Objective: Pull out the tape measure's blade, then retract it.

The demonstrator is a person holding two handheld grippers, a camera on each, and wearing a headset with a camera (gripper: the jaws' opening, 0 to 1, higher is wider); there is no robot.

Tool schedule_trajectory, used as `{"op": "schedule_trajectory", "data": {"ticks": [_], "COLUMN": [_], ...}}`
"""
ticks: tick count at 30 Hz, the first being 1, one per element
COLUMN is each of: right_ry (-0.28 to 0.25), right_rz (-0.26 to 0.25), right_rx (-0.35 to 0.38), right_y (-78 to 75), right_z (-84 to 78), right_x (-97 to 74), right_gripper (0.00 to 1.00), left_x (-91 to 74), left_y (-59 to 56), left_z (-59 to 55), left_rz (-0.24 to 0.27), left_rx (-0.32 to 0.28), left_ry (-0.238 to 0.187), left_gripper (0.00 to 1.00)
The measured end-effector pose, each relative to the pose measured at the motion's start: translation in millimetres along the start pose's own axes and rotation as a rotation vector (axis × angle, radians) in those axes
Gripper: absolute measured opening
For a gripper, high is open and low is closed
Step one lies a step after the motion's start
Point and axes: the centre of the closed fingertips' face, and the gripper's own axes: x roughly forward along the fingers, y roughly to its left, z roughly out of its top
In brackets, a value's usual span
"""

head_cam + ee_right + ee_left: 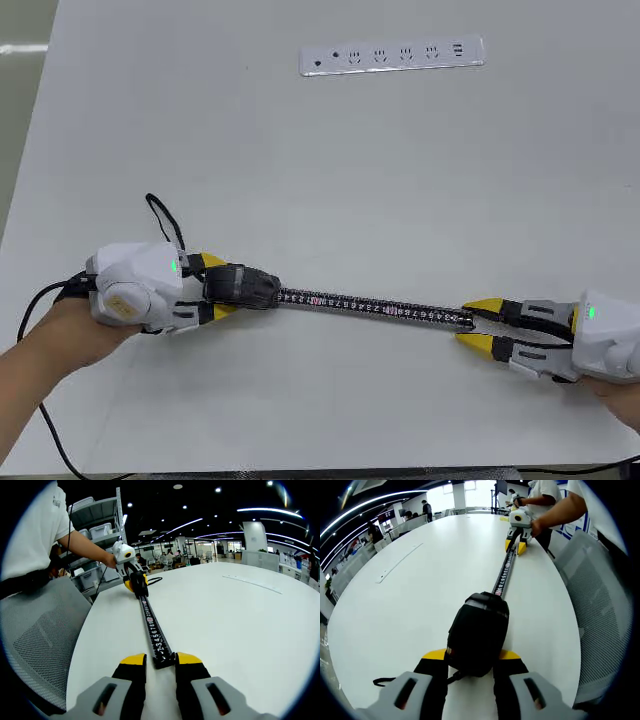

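Tape measure case point(245, 286) sits clamped between the jaws of the left hand-held gripper point(222, 287) in the head view. Its blade point(370, 304) runs out over the white bench point(330, 160) to the right hand-held gripper point(472, 323), which pinches its end. In the left gripper view, the black case sits between the yellow-tipped jaws, and the blade stretches ahead to the other gripper. In the right gripper view, the jaws grip the blade tip, with the case well ahead.
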Motion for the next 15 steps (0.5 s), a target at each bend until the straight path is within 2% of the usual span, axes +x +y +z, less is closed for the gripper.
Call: {"op": "schedule_trajectory", "data": {"ticks": [4,6,15], "right_ry": [0.004,0.005,0.003], "right_rz": [-0.003,-0.005,-0.026], "right_rx": [0.002,0.005,0.01], "right_y": [1.5,2.6,3.9], "right_z": [0.8,1.8,6.3], "right_x": [0.3,1.2,2.1], "right_gripper": [0.23,0.25,0.31], "left_x": [0.9,0.9,-0.4], "left_y": [-0.7,-1.1,-1.6], "left_z": [-0.6,-1.4,-6.6], "left_rz": [-0.002,0.002,0.013], "left_rx": [-0.006,0.01,-0.016], "left_ry": [-0.001,0.005,0.007], "left_gripper": [0.35,0.37,0.47]}}
